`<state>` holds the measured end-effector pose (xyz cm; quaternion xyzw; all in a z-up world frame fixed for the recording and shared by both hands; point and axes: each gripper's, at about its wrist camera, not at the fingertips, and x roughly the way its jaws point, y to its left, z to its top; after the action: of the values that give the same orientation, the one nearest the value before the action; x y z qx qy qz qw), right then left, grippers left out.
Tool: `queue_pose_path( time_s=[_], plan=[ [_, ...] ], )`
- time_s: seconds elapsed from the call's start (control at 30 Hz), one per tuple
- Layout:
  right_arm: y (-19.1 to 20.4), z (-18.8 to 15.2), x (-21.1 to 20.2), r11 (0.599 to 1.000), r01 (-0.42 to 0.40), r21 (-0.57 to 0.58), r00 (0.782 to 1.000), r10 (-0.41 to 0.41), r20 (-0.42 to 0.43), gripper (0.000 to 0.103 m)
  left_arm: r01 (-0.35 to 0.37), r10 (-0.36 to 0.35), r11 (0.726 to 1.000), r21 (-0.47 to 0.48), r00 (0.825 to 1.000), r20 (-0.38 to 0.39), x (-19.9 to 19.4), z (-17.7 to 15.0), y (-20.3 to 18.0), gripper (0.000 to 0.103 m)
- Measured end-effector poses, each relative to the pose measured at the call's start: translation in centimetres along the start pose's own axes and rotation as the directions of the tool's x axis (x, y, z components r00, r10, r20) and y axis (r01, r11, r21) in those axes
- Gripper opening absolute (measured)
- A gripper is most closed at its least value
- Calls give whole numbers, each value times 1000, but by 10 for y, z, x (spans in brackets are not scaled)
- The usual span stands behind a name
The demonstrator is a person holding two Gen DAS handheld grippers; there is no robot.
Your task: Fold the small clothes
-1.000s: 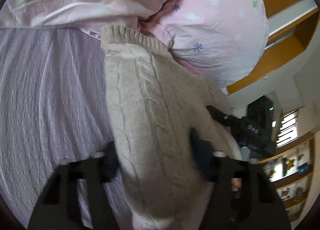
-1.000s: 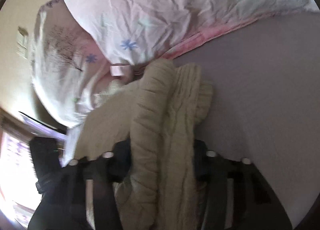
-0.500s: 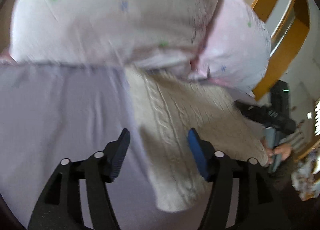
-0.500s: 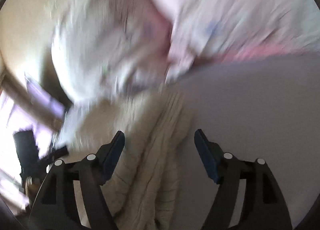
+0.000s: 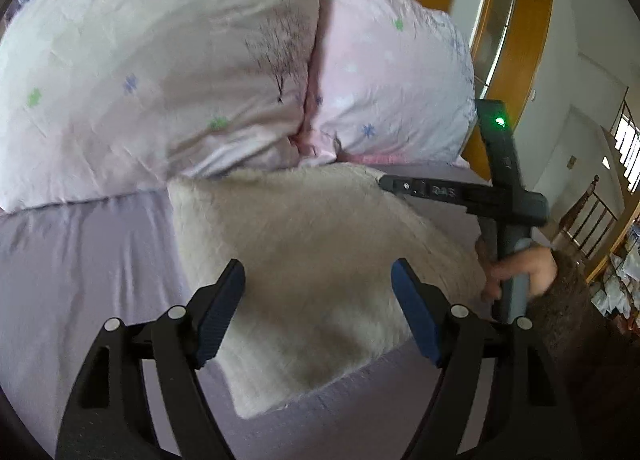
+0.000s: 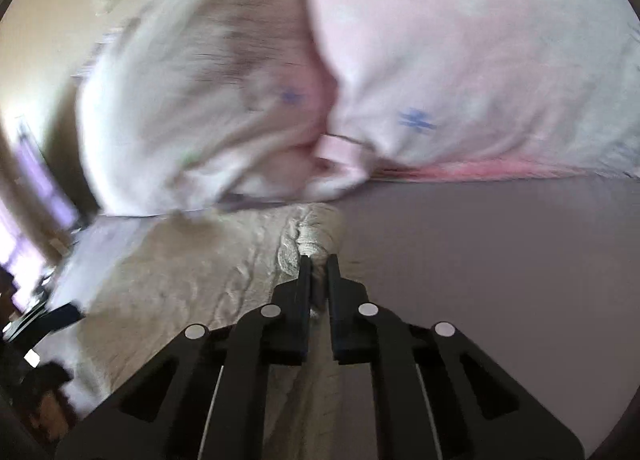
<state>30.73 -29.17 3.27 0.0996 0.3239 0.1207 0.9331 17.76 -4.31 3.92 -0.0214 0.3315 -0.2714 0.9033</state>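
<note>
The right gripper (image 6: 318,266) is pinched tight on a bunched edge of the cream knit sweater (image 6: 208,280), its fingers drawn almost together with a thin roll of cable knit between them. The left gripper (image 5: 318,288) stands wide apart above the sweater (image 5: 312,260), clamped on nothing; in its view the right gripper (image 5: 390,182) reaches to the far right edge of the cloth, with the person's right hand (image 5: 520,270) on the handle.

The step in hand looks like drawing that held edge across for a fold. To do it well, the pull should run low and even along the bed (image 5: 80,260), so the thick knit slides without dragging the whole garment; the free left gripper could press or grip the near side to anchor it.

The sweater lies flat on the lilac sheet, directly below and ahead of the left gripper, its far end tucked against the two floral pillows (image 5: 160,72) at the head of the bed.
</note>
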Motion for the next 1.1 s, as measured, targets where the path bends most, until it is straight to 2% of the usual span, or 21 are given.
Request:
queue_pose_path(
  time_s=[0.13, 0.17, 0.23, 0.27, 0.33, 0.37, 0.43, 0.47, 0.53, 0.6, 0.67, 0.7, 0.73, 0.8, 0.87, 0.93, 1.03, 1.1],
  plan=[
    [-1, -5, 19, 999, 34, -42, 997, -37, -69, 8, -60, 60, 996, 69, 998, 3, 7, -7, -12, 77],
    [-2, -4, 12, 998, 38, -40, 998, -40, -53, 10, -65, 65, 995, 70, 998, 2, 6, -8, -13, 77],
    [-4, -5, -11, 1000, 11, 2, 1000, -11, -23, 22, -54, 53, 998, 38, 999, 10, -5, -10, -10, 78],
    [-4, -7, -29, 999, -17, 30, 1000, 16, 7, 29, -43, 43, 999, 15, 999, 17, -10, -11, -7, 78],
    [4, -13, -58, 990, -141, 27, 990, 140, 27, 34, -35, 36, 999, -31, 999, 38, -26, -17, 0, 85],
    [13, -20, -69, 978, -209, 8, 978, 209, 2, 34, -46, 49, 997, -58, 998, 46, -35, -22, 4, 88],
    [28, -34, -74, 965, -259, -33, 965, 257, -56, 34, -71, 75, 992, -109, 997, 36, -45, -34, 12, 91],
    [41, -43, -66, 966, -250, -66, 964, 243, -105, 34, -70, 75, 990, -126, 997, 30, -47, -38, 14, 91],
    [46, -57, -45, 982, -164, -92, 972, 144, -187, 34, -49, 50, 982, -180, 999, -2, -47, -49, 19, 91],
    [46, -62, -35, 983, -148, -113, 977, 128, -171, 34, -57, 52, 976, -209, 998, -33, -43, -56, 20, 91],
    [45, -56, -40, 987, -144, -67, 975, 129, -183, 35, -104, 92, 972, -211, 993, -67, -38, -62, 16, 93],
    [46, -55, -50, 988, -142, -55, 978, 132, -160, 38, -128, 114, 969, -210, 990, -80, -37, -63, 15, 96],
    [46, -57, -61, 988, -142, -51, 981, 134, -137, 44, -153, 136, 966, -210, 986, -93, -36, -65, 13, 99],
    [45, -67, -83, 988, -148, -49, 987, 145, -67, 102, -185, 166, 962, -201, 980, -111, -34, -69, 8, 101],
    [45, -81, -108, 990, -118, -71, 993, 119, 0, 102, -212, 191, 960, -183, 973, -128, -32, -71, 4, 101],
    [48, -100, -117, 995, -64, -82, 998, 65, 14, 102, -254, 229, 954, -158, 961, -157, -26, -73, 0, 101],
    [55, -118, -110, 995, 48, -90, 998, -52, -44, 102, -288, 260, 948, -138, 947, -188, -17, -75, -2, 101],
    [60, -125, -97, 992, 71, -109, 993, -81, -88, 102, -309, 279, 942, -134, 938, -205, -13, -78, -1, 101]
  ],
)
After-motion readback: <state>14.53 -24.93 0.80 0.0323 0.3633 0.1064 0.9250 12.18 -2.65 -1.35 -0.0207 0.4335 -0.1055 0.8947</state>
